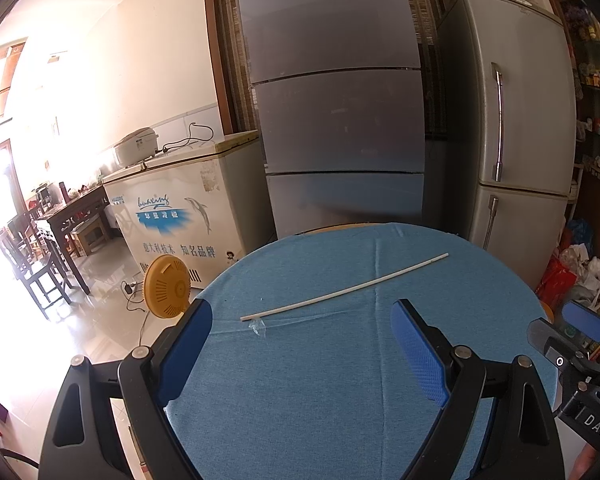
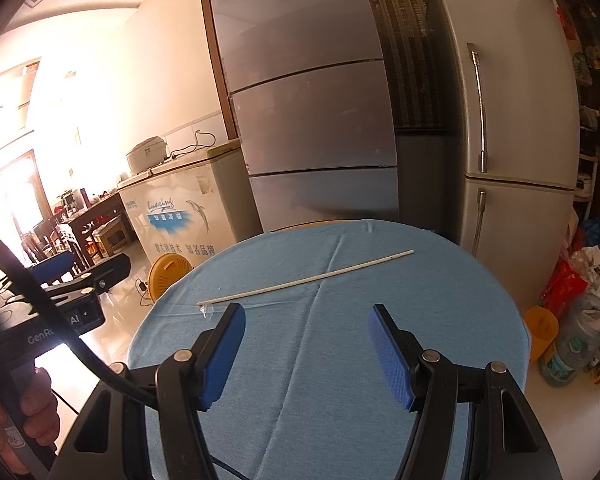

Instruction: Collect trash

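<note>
Hovering nearest the lens: left hand-held gripper [image 1: 302,344], jaws spread wide, grasping nothing, blue pads [image 1: 420,356] flanking bare cloth. Hanging alongside: right hand-held gripper [image 2: 306,348], jaws parted less widely, likewise empty. Both tilting down toward the round tabletop [image 1: 340,420], covered in blue cloth, probably lining up a first pick. Lying beyond the fingertips, apart from both: long thin white stick [image 1: 346,289], running diagonally across the cloth. Sitting just beside its near end: small crumpled scrap of clear plastic [image 1: 259,326]. Both pieces looking like the trash for collecting, neither touched yet. Showing no bin on the cloth. Standing behind: two refrigerators [image 1: 340,120] and a chest freezer [image 1: 188,208].
</note>
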The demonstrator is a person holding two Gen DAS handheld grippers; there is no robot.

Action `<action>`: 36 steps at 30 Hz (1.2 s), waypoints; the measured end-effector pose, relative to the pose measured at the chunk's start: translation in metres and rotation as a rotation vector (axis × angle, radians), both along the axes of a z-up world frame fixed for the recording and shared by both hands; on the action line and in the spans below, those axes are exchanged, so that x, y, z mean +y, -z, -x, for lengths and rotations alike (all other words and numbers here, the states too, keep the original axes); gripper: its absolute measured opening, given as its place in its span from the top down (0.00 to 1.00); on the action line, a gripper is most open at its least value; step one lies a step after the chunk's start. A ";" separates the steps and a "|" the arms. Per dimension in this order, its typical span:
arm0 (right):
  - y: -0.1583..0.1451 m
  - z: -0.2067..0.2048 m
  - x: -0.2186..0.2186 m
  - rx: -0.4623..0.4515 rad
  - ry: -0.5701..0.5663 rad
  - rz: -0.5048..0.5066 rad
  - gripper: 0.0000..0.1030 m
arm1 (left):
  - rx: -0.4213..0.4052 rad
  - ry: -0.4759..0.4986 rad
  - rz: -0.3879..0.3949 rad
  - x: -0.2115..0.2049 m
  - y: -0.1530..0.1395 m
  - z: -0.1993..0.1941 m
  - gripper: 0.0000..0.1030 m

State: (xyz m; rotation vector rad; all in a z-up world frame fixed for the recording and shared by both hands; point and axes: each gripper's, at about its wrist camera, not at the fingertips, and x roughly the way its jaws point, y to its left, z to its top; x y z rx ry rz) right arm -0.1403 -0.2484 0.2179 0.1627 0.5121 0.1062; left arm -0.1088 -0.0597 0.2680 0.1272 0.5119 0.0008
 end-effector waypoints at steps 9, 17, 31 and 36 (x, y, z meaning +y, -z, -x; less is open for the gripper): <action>0.000 -0.002 0.004 0.004 -0.006 0.004 0.34 | 0.001 -0.005 0.004 0.001 0.001 -0.002 0.12; 0.002 -0.006 0.009 0.012 -0.011 0.009 0.34 | 0.007 -0.015 0.010 0.005 0.003 -0.006 0.12; 0.012 -0.019 0.009 0.043 -0.015 -0.006 0.34 | 0.036 -0.021 0.004 0.004 0.012 -0.022 0.12; 0.017 -0.028 0.006 0.059 -0.012 -0.015 0.34 | 0.045 -0.022 0.000 0.004 0.014 -0.028 0.12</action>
